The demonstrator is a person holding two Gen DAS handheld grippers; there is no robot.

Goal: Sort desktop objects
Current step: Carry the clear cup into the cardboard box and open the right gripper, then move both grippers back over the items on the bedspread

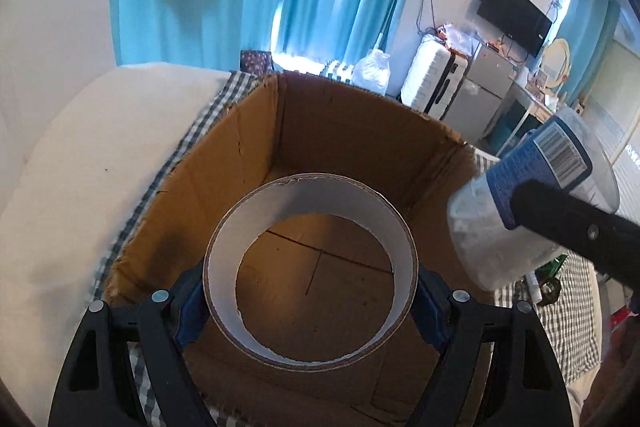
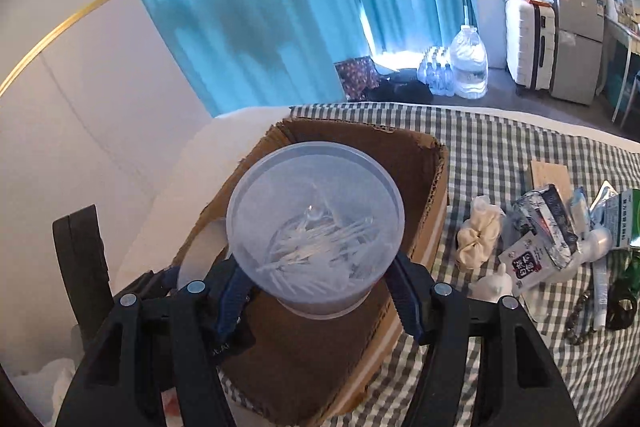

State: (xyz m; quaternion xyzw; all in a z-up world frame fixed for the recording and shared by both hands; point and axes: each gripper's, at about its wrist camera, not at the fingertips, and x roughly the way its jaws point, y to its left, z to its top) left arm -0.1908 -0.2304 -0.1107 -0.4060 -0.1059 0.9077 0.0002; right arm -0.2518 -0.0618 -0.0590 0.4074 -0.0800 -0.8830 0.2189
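My left gripper (image 1: 311, 301) is shut on a roll of tape (image 1: 256, 239), brown outside and white inside, held over the open cardboard box (image 1: 224, 155). My right gripper (image 2: 316, 277) is shut on a clear plastic tub of cotton swabs (image 2: 316, 211), held above the same box (image 2: 420, 163). The tub with its blue label (image 1: 536, 187) and the right gripper's black finger show at the right of the left wrist view. The tape roll shows faintly behind the tub in the right wrist view (image 2: 196, 251).
The box stands on a grey checked cloth (image 2: 500, 139). To its right lie a cream scrunchie (image 2: 478, 239), several packets (image 2: 544, 223), a white figurine (image 2: 494, 283), a tube and a chain (image 2: 580, 315). A white cushion (image 1: 80, 155) lies left of the box.
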